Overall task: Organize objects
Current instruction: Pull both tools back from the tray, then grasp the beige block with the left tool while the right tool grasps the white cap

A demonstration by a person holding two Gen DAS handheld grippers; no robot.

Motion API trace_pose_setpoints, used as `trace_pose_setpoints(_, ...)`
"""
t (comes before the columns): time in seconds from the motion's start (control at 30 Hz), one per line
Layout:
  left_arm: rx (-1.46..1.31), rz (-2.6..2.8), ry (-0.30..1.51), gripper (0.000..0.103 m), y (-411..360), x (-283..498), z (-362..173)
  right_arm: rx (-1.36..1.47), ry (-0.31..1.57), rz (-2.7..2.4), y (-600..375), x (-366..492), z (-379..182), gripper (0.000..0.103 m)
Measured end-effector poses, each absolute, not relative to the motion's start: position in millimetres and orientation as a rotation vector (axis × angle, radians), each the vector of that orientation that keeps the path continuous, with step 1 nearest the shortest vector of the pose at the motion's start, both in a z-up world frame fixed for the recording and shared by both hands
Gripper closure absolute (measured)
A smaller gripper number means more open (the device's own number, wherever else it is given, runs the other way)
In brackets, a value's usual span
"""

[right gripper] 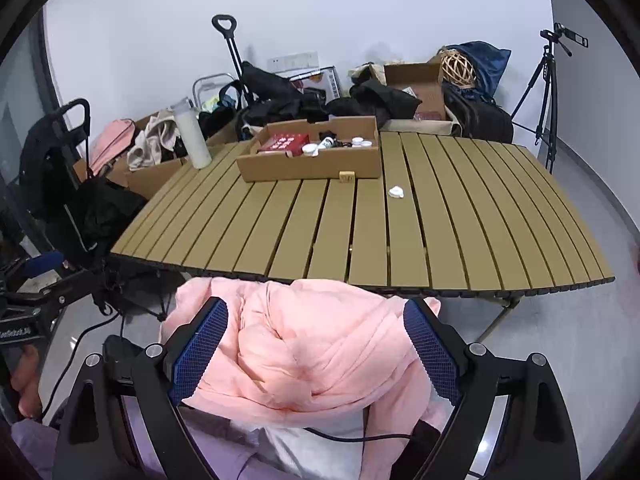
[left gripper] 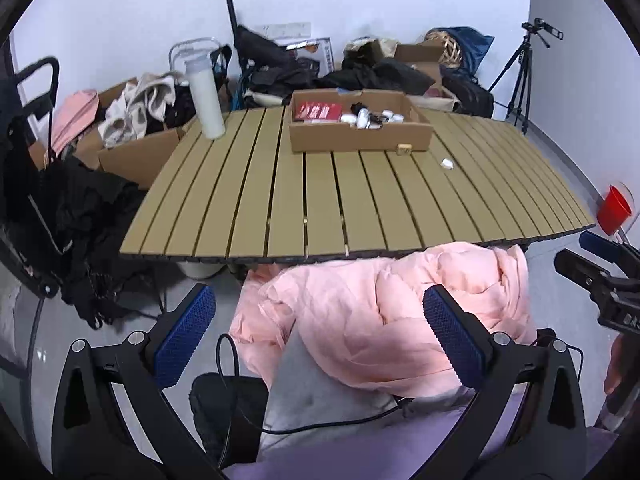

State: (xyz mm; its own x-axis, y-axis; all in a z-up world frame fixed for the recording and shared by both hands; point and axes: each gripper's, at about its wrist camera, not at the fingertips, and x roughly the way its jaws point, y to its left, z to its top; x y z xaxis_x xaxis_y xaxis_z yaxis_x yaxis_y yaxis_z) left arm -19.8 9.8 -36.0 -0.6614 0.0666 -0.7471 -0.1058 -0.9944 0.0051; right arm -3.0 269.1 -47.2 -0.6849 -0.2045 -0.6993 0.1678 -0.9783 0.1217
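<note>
Lying bunched low in both wrist views, just below the near edge of the slatted table (left gripper: 360, 200): a pink padded garment (left gripper: 380, 312), rumpled, apparently on the person's lap (grey and lilac clothing underneath). Spread wide, the left gripper (left gripper: 320, 336), blue pads (left gripper: 184, 336) well apart; right-hand pad over the pink fabric, left-hand pad over bare floor, no squeeze visible on the cloth. Likewise parted, the right gripper (right gripper: 316, 352), jaws straddling the heap with pink fabric filling the gap between them; pads (right gripper: 200, 352) at the edges of the bundle, touching or merely beside it hard to tell, nothing pinched.

Standing toward the upper middle of the tabletop, an open cardboard box (left gripper: 360, 136) holding a red packet (left gripper: 320, 112) at its left and a cluster of small white jars (left gripper: 372, 118) at its right. Sitting just in front of the box, a small tan cube (left gripper: 403, 149); lower right of that, apart from it, a small white piece (left gripper: 447, 164). Upright at the table's upper left corner, a tall white bottle (left gripper: 206, 100). Piled beyond the far edge along the wall: cartons, dark bags, clothing (too jumbled to sort). Perched at upper right, a tripod (left gripper: 520, 76) with a camera. Showing at the left view's right edge, a red cup (left gripper: 614, 208).
</note>
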Motion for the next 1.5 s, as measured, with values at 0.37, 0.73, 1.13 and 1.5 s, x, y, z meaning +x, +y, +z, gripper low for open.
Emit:
trace_pose_setpoints(0.37, -1.336, 2.69, 0.116, 0.0, 31, -69, -80, 1.147, -0.128, -2.74, 289, -29, -76, 0.011)
trace_pose_setpoints(0.73, -1.199, 2.602, -0.054, 0.003, 114, -268, -115, 1.123, 0.111, -2.752, 327, -182, -108, 0.04)
trace_pose_setpoints(1.13, -1.257, 2.587, -0.056, 0.037, 198, -393, -190, 1.263, 0.159, -2.595, 336, -333, -181, 0.04)
trace_pose_setpoints(1.5, -1.283, 2.654, -0.048, 0.074, 198, -396, -201, 1.288, 0.11, -2.592, 342, -347, -207, 0.073)
